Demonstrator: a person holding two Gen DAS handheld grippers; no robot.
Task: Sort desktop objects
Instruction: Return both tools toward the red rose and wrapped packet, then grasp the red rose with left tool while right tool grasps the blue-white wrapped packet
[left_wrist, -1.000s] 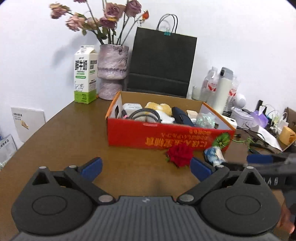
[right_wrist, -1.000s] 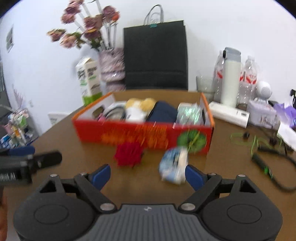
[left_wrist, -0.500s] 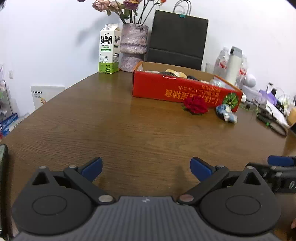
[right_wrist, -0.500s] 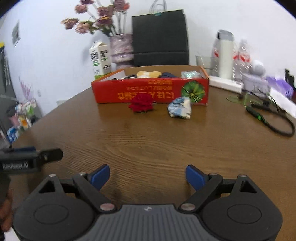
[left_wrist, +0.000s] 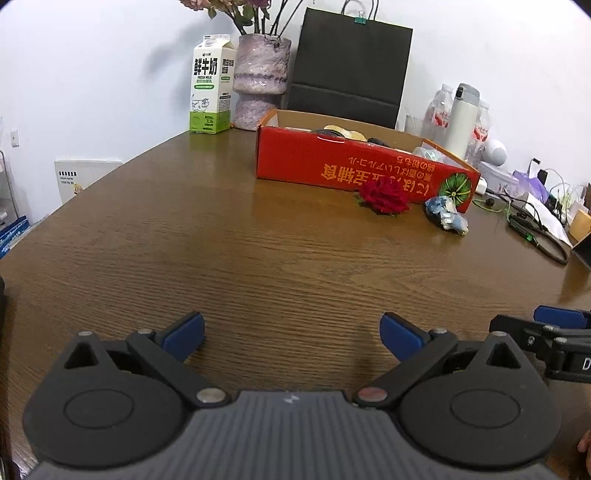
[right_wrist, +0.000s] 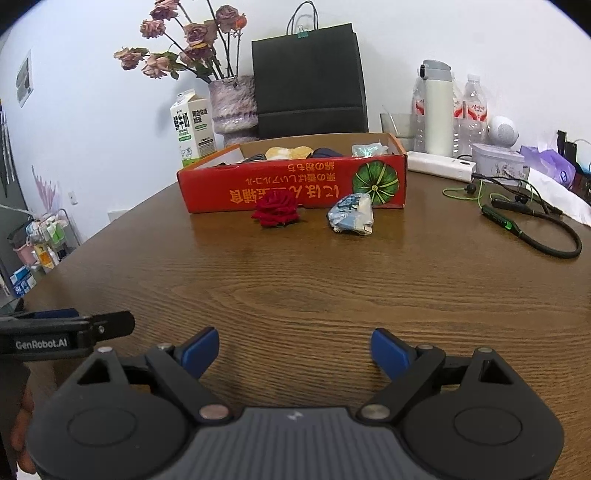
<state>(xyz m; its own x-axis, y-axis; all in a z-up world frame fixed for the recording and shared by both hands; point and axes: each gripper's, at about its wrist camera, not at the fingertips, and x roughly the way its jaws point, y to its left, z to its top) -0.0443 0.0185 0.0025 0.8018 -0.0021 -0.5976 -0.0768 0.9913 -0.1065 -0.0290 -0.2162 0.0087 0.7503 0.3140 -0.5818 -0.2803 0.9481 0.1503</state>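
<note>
Rose far ahead of right tool (spread wide); untouched

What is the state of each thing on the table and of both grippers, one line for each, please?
left gripper: open, empty, above bare table.
right gripper: open, empty.
red box: open top, items inside.
red rose: lying on the table before the box, not held.
crumpled packet: lying beside the rose, apart from it.
milk carton: upright, top closed.
black paper bag: upright, handles clipped.
white flask: upright, lid closed.
</note>
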